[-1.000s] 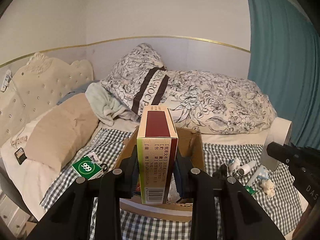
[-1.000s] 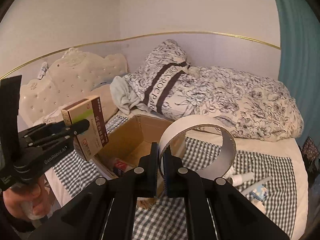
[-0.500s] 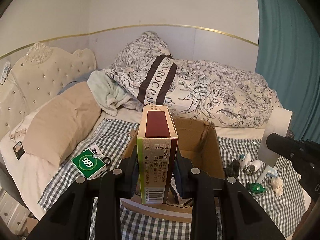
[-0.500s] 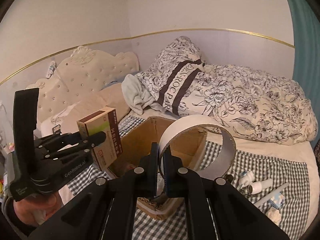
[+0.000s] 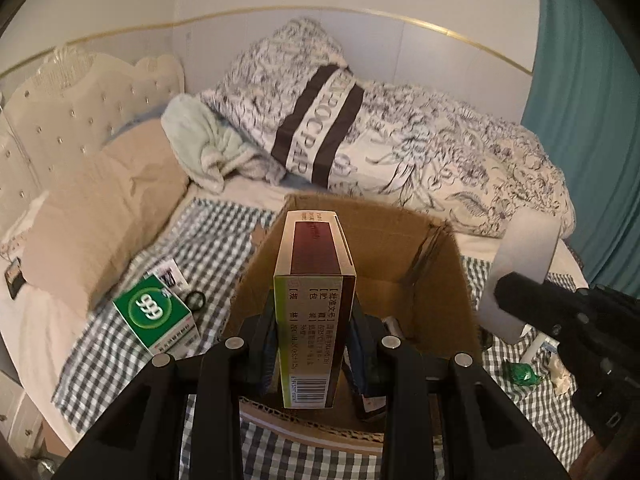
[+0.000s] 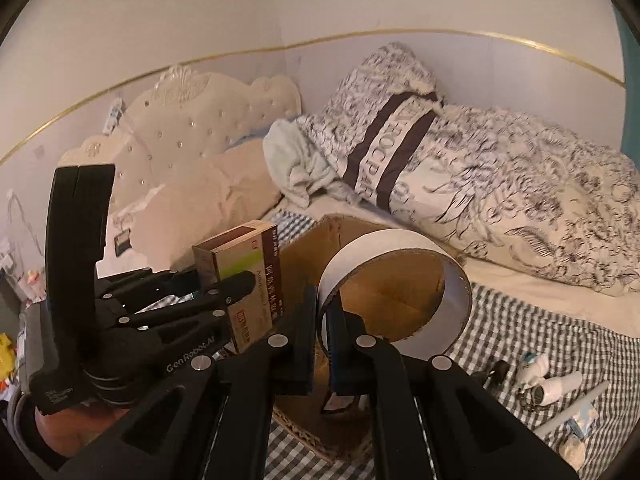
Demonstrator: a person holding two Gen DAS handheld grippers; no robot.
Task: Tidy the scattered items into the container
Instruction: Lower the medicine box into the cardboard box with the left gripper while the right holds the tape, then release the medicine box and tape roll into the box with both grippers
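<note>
Here, the cardboard box [image 5: 436,280] sat open on the gingham cloth [image 5: 224,232] spread over the bed, its near wall low in both views. Above its opening, the left gripper [image 5: 313,328] was clamped on a tall medicine carton [image 5: 314,280], maroon and green, held upright with its barcode end toward the camera and its far end over the box interior. Just to the right, the right gripper [image 6: 322,344] had its 2 jaws pinched together on the wall of a wide tape roll [image 6: 394,288], white outside and brown cardboard inside, which hung over the box as well. In the right wrist view a hand [image 6: 60,432] showed beneath the left gripper's handle.

Something small lay inside the box, too dark to name. Left of the box, a green carton marked 999 [image 5: 154,312] rested on the cloth. To the right lay small white bottles [image 6: 560,384], a green wrapper [image 5: 522,374] and a crumpled tissue [image 5: 560,372]. Behind stood a beige pillow [image 5: 100,216], a floral duvet [image 5: 460,160], a tufted headboard [image 5: 80,112] and a teal curtain [image 5: 592,100].
</note>
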